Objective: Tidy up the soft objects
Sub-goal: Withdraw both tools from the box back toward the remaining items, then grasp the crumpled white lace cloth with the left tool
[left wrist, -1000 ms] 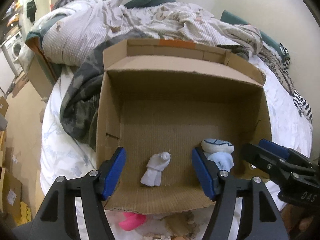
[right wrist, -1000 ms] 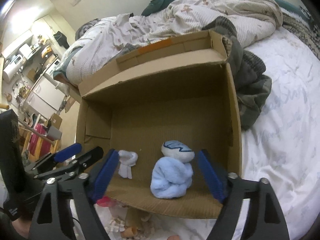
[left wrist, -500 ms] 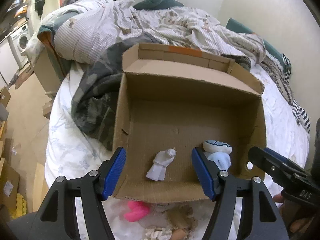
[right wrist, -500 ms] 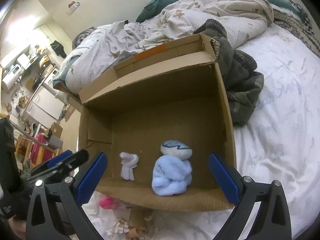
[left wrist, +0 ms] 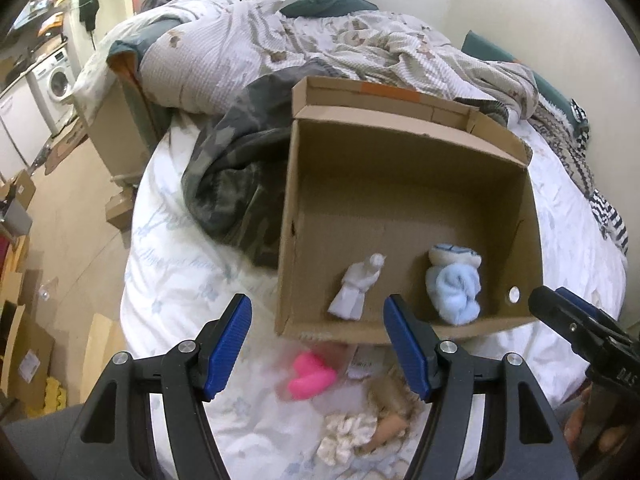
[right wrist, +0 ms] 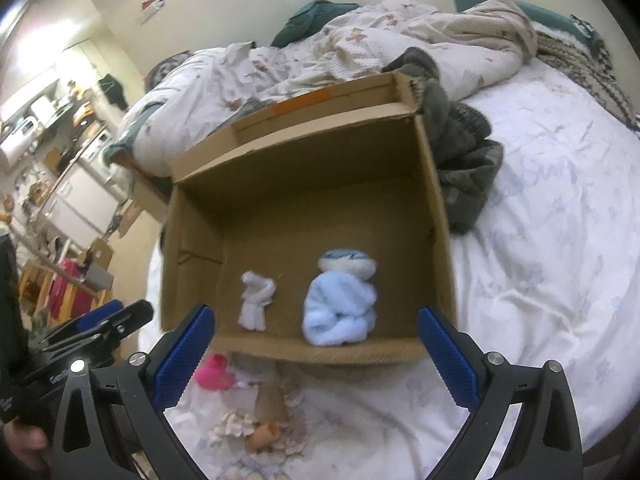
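Observation:
An open cardboard box [left wrist: 404, 148] [right wrist: 436, 216] lies on the bed. Inside, near its front wall, sit a rolled white sock [left wrist: 357, 286] [right wrist: 256, 300] and a rolled pale blue sock bundle [left wrist: 454, 282] [right wrist: 340, 300]. My left gripper [left wrist: 316, 344] is open and empty, pulled back in front of the box's left corner. My right gripper [right wrist: 316, 356] stands wide open, empty, in front of the box. On the sheet before the box lie a pink soft item [left wrist: 310, 376] [right wrist: 214, 372], a cream ruffled piece [left wrist: 344, 436] [right wrist: 232, 426] and a tan item [left wrist: 390, 408] [right wrist: 272, 400].
A dark camouflage garment [left wrist: 236, 176] [right wrist: 464, 152] lies bunched beside the box. A rumpled quilt [left wrist: 320, 44] fills the far bed. Left of the bed are the floor, cardboard boxes [left wrist: 120, 132] and a washing machine [left wrist: 54, 80]. White sheet [right wrist: 540, 260] spreads to the right.
Both grippers have drawn back from the box, leaving the white sock and the blue bundle inside. The right jaws have spread wider. The pile on the sheet has come into view.

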A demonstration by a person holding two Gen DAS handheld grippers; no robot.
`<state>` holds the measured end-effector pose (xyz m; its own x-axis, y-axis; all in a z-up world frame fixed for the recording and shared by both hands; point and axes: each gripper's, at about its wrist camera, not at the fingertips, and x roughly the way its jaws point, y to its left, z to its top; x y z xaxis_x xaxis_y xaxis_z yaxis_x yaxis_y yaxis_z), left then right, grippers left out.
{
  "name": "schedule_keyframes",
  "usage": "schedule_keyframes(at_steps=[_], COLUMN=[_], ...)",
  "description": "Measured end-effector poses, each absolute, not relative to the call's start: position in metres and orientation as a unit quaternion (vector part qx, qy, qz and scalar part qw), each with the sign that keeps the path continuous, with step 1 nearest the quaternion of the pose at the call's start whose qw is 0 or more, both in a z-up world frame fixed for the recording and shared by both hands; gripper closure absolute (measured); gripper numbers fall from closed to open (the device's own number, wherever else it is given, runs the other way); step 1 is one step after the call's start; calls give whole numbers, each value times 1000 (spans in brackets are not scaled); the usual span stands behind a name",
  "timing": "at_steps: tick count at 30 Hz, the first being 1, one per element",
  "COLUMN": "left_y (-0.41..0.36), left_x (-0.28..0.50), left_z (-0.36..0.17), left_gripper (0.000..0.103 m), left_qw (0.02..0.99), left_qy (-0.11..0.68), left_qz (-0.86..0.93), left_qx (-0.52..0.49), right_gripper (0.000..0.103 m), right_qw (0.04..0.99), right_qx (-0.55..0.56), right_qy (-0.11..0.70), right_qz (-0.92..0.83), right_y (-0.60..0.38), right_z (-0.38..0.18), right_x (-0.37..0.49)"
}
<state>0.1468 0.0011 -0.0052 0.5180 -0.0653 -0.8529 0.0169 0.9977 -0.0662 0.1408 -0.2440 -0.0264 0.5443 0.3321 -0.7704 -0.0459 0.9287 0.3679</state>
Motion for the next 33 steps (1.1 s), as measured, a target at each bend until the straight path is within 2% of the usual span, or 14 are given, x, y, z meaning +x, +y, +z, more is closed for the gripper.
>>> schedule_keyframes(at_steps=[25, 33], left_y=[17, 38], left_x=[106, 114], left_z=[-12, -35], left_gripper=[37, 37], left_qw=[874, 837], left_qy=[486, 545], left_qz=[-21, -7], left_qx=[0, -53], right_gripper=[0, 0], right_qw=[836, 826], right_qx=[143, 158], right_qy=[510, 528], right_qz=[143, 117], right_y=[-217, -224], right_z=[-45, -55], right_x=[105, 108])
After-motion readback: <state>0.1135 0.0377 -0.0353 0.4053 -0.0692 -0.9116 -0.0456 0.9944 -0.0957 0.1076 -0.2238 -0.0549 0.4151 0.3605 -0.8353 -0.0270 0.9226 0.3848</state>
